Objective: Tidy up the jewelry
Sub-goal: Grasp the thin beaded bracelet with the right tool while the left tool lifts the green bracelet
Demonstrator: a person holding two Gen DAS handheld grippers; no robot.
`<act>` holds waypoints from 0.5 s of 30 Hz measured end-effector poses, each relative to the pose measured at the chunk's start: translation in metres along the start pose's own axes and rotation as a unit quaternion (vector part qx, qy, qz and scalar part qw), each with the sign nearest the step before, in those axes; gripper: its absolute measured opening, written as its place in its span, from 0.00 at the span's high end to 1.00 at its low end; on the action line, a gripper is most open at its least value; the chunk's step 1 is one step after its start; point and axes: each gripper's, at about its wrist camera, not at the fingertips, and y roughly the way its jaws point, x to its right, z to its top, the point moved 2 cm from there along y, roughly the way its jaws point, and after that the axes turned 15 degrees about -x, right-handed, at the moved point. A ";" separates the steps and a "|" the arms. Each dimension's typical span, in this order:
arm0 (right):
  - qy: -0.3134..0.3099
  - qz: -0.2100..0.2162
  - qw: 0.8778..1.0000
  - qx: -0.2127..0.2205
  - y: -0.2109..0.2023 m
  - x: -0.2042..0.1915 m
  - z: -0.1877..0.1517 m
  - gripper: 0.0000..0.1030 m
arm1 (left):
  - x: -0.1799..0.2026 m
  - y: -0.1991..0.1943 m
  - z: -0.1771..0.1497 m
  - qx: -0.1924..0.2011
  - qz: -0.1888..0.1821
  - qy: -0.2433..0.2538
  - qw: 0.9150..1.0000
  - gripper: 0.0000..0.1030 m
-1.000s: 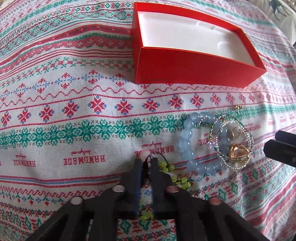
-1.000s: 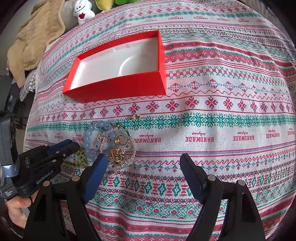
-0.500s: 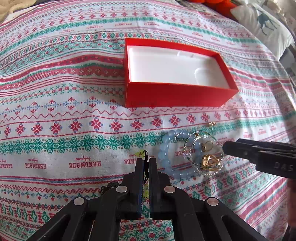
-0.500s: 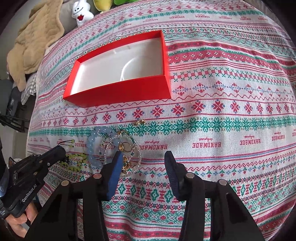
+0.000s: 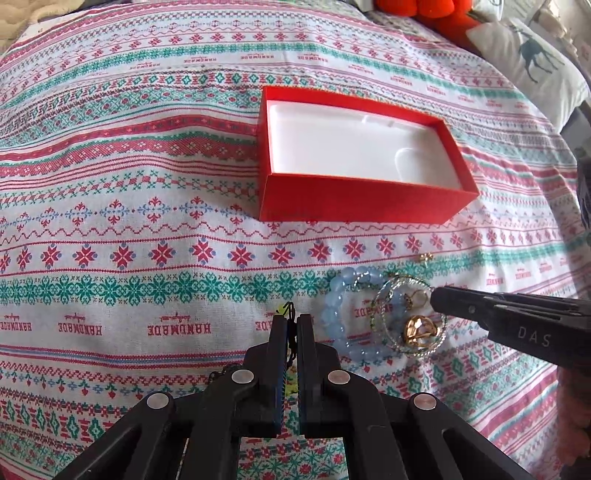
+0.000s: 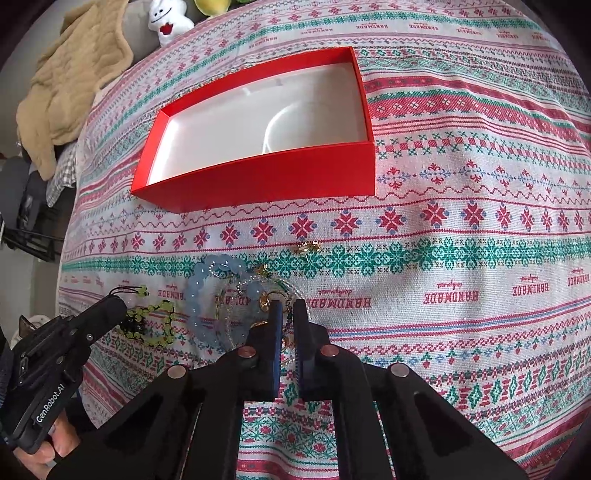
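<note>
An open red box [image 5: 364, 155] with a white lining sits on the patterned cloth; it also shows in the right wrist view [image 6: 266, 133]. My left gripper [image 5: 291, 325] is shut on a green bead bracelet with black cord [image 6: 151, 325], lifted off the cloth. A blue bead bracelet [image 5: 334, 314] lies beside a clear and green bead bracelet [image 5: 406, 317] with gold rings [image 5: 419, 330] inside. My right gripper [image 6: 290, 314] is shut on the clear and green bead bracelet [image 6: 284, 286] among that pile. A small gold earring [image 6: 308, 247] lies apart.
The striped "HANDMADE" cloth [image 5: 147, 221] covers the whole surface. A beige blanket [image 6: 74, 85] and a white plush toy [image 6: 168, 20] lie past the far left edge. A deer-print cushion [image 5: 535, 55] and an orange plush [image 5: 424, 11] sit at the far right.
My left gripper has risen and pulled back with the green bracelet. My right gripper has moved onto the jewelry pile and closed from wide open to shut.
</note>
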 end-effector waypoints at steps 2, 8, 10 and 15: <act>-0.005 0.000 1.000 0.006 -0.004 -0.002 0.000 0.97 | 0.002 -0.006 0.002 0.006 -0.003 0.000 1.000 1.00; -0.016 0.011 1.000 0.024 -0.019 -0.008 -0.004 0.98 | 0.013 -0.023 0.007 0.027 -0.010 0.005 1.000 1.00; -0.020 0.017 0.999 0.031 -0.025 -0.010 -0.006 0.98 | 0.017 -0.027 0.008 0.031 -0.008 0.007 0.999 1.00; -0.033 0.029 0.998 0.051 -0.045 -0.016 -0.009 0.98 | 0.028 -0.038 0.014 0.045 0.004 0.013 0.999 1.00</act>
